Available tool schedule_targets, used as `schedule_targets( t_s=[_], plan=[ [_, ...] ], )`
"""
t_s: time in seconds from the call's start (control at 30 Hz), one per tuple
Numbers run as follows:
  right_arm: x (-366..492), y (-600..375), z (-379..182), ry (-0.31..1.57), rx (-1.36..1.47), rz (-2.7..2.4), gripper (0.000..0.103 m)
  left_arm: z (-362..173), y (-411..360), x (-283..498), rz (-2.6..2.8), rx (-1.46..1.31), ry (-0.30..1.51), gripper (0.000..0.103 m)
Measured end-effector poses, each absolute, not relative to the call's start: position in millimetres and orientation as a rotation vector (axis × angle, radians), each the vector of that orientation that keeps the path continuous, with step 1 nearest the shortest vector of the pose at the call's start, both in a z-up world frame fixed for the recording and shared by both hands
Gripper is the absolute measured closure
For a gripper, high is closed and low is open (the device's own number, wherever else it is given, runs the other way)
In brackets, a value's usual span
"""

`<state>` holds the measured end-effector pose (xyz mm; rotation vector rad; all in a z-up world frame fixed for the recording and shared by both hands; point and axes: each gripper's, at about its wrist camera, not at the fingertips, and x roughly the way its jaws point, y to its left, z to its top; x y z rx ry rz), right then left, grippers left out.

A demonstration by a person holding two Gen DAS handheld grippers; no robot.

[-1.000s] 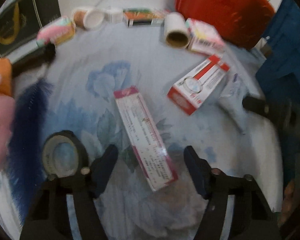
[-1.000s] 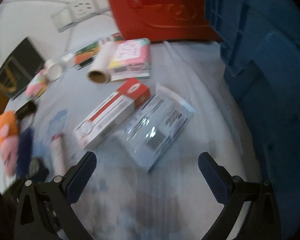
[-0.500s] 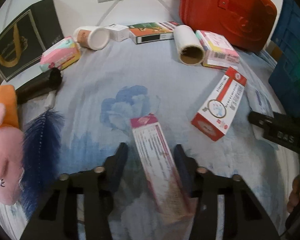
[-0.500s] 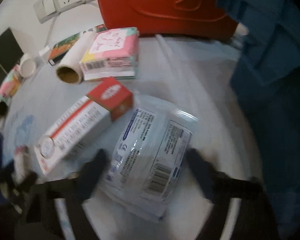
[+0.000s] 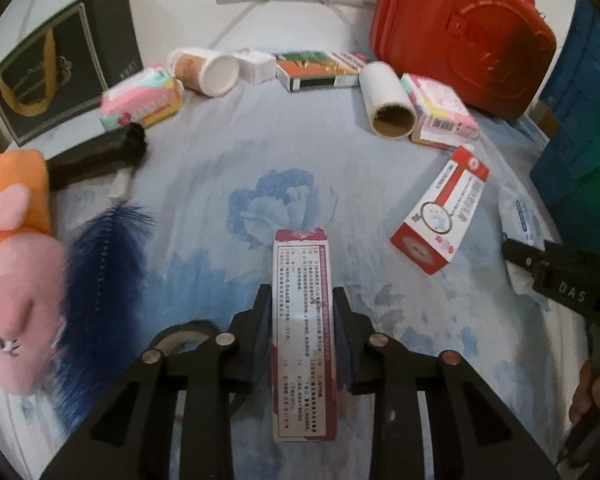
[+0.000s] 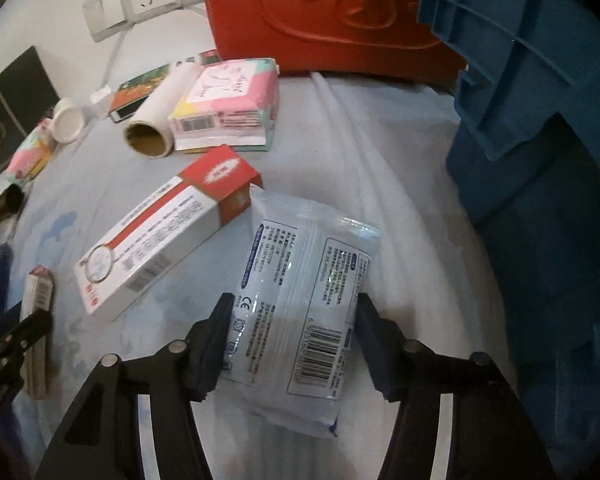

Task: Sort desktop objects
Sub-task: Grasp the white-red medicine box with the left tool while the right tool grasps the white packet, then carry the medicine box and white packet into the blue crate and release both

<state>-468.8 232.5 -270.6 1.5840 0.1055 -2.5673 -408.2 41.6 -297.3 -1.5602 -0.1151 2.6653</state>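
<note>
Pink-edged carton [image 5: 303,332] sat clamped between the closing left gripper [image 5: 302,300]; closing right gripper [image 6: 291,312] pinched the wipes packet [image 6: 300,304], fingers at three and nine o'clock.

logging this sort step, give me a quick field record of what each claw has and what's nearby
left claw: closing, pads on the sides of the pink-ended narrow box
right claw: closing around the clear wipes packet
beside packet: red-and-white box, touching its corner
surface: floral cloth
right edge: blue crate
back: red case
</note>
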Motion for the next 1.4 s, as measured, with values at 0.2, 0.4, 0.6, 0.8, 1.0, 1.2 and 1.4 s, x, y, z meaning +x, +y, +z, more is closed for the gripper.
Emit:
schedule_targets(
  t_s=[0.2, 0.4, 0.6, 0.8, 1.0, 1.2, 1.4],
  plan=[
    [-434, 225, -234, 0.117, 1.476, -2.564, 0.046, -258, 37, -382, 2.717, -1.481, -0.115, 0.075],
    [-387, 200, -182, 0.200, 1.301, -2.599, 0.046, -202, 37, -340, 2.795, -1.325, -0.098, 0.075],
    [-328, 187, -124, 0.258, 1.135, -2.656, 0.046, -152, 42, -296, 2.829, -1.177, -0.098, 0.075],
    [-258, 201, -69, 0.258, 0.980, -2.734, 0.046, -107, 55, -244, 2.837, -1.011, -0.073, 0.075],
    [-190, 242, -21, 0.237, 0.844, -2.819, 0.046, -64, 92, -200, 2.781, -0.841, -0.044, 0.075],
    [-147, 313, 24, 0.135, 0.734, -2.886, 0.046, -19, 154, -168, 2.740, -0.696, -0.009, 0.075],
    [-122, 414, 63, 0.126, 0.615, -2.983, 0.046, 17, 246, -138, 2.711, -0.565, -0.018, 0.075]
  ],
)
